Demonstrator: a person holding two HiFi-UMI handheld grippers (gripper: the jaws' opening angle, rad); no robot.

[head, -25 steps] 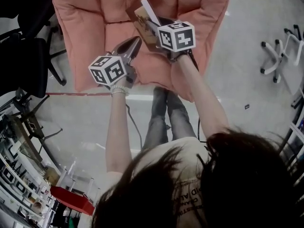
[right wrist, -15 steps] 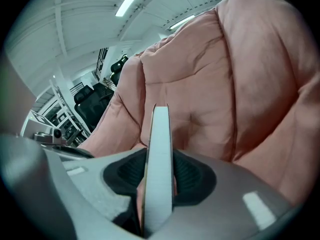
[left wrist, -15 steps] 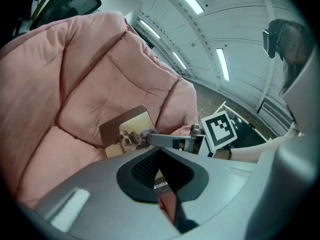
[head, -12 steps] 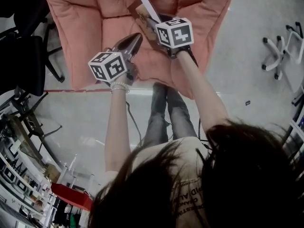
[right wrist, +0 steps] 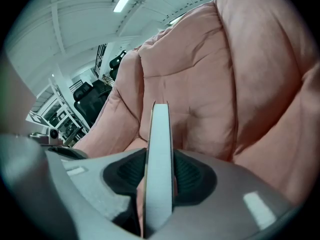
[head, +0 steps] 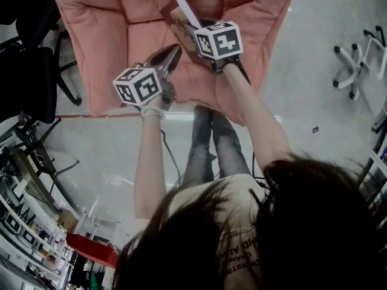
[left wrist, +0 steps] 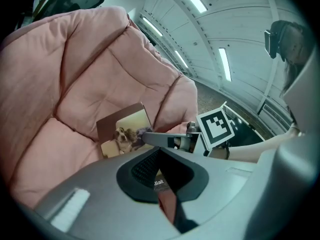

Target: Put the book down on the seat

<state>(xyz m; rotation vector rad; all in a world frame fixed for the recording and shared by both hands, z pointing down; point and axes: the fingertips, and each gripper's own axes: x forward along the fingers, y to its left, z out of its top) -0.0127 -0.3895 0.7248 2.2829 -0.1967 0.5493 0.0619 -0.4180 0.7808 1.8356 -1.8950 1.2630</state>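
Note:
A thin book (head: 180,17) with a dog picture on its cover (left wrist: 125,129) stands tilted over the pink cushioned seat (head: 145,35). My right gripper (head: 195,31) is shut on its near edge. In the right gripper view the book (right wrist: 158,154) shows edge-on between the pads, white pages toward the camera, with the seat's back cushion (right wrist: 200,99) behind it. I cannot tell whether the book's lower edge touches the cushion. My left gripper (head: 172,52) hovers left of and nearer than the book, jaws together with nothing in them, over the seat's front (left wrist: 55,154).
A black office chair (head: 33,71) stands left of the pink seat. A white chair base (head: 352,71) lies on the grey floor at the right. A red line (head: 91,118) crosses the floor below the seat's front. The person's legs (head: 208,144) stand close to the seat.
The right gripper and the book have moved slightly up the picture, farther in over the seat. The left gripper has hardly moved.

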